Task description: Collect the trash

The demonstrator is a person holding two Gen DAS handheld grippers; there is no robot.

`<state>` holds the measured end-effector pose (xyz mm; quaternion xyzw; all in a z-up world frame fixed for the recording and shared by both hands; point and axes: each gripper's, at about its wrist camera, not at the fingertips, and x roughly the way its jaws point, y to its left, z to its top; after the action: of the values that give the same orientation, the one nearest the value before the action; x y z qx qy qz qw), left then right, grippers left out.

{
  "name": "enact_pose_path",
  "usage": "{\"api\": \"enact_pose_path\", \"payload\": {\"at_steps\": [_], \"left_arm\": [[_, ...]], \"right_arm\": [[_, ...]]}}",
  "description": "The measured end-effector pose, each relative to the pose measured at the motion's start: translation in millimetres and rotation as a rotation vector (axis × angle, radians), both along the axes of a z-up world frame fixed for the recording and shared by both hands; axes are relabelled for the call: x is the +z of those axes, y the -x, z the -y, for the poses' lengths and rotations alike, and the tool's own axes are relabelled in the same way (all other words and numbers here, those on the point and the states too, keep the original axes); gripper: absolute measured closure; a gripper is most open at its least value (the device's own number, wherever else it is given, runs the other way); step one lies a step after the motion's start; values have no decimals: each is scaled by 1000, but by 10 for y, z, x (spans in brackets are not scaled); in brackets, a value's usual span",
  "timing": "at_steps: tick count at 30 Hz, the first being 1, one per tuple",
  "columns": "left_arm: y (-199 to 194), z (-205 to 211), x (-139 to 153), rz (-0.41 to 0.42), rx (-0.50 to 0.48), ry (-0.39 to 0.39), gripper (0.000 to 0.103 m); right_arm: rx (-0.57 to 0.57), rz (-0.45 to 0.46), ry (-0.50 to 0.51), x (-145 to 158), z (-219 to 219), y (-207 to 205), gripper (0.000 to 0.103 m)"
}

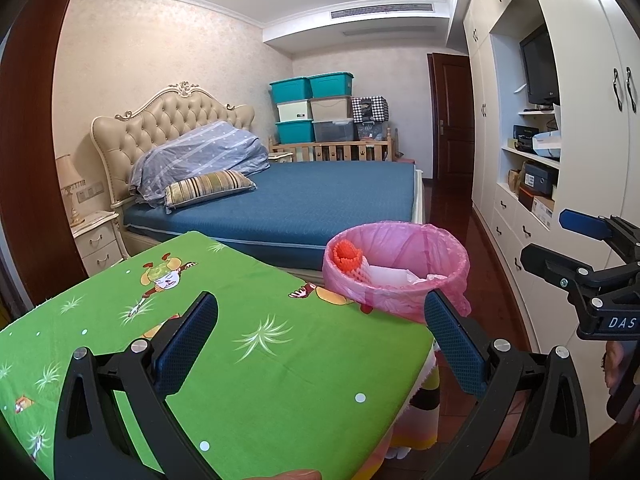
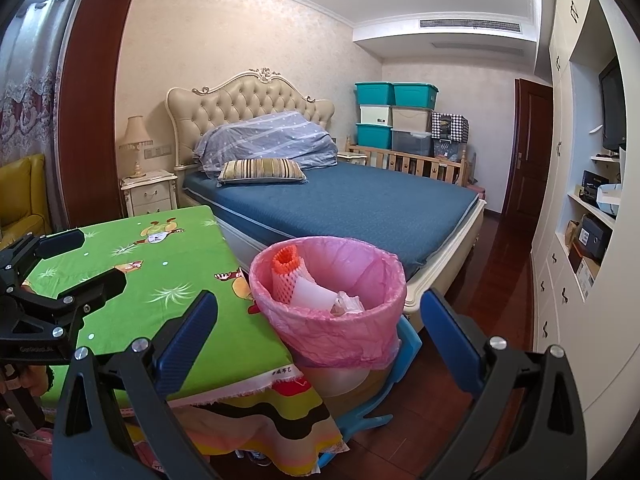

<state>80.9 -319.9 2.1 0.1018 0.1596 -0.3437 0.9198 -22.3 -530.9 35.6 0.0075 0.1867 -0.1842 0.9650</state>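
- Left tool point(image 1: 320, 340): jaws spread wide, nothing btwn pads, hovering over green cartoon-print cloth on the surface point(image 1: 260, 360).
- Right tool point(image 2: 320, 332): also wide open, empty, aimed at the bin just ahead.
- Pink-lined trash bin point(image 2: 332, 320): sits just off the surface's corner, on what looks like a blue plastic stool point(image 2: 406, 348); in left view it's ahead and to the right of the left tool.
- In bin already: orange/white foam net sleeve point(image 2: 286, 276), white packing piece point(image 2: 316, 294), crumpled wrapper point(image 2: 348, 302).
- Progress: cloth shows no loose trash in either view, so collecting looks near done or done; maybe only bag handling left.
- Bed point(image 2: 360, 204) behind bin: no litter visible.
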Motion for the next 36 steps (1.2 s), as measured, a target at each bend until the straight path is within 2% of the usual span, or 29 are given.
{"api": "enact_pose_path", "payload": {"at_steps": [36], "left_arm": [[40, -2, -2, -6, -8, 1, 6]], "right_arm": [[8, 1, -4, -86, -2, -31, 5]]}}
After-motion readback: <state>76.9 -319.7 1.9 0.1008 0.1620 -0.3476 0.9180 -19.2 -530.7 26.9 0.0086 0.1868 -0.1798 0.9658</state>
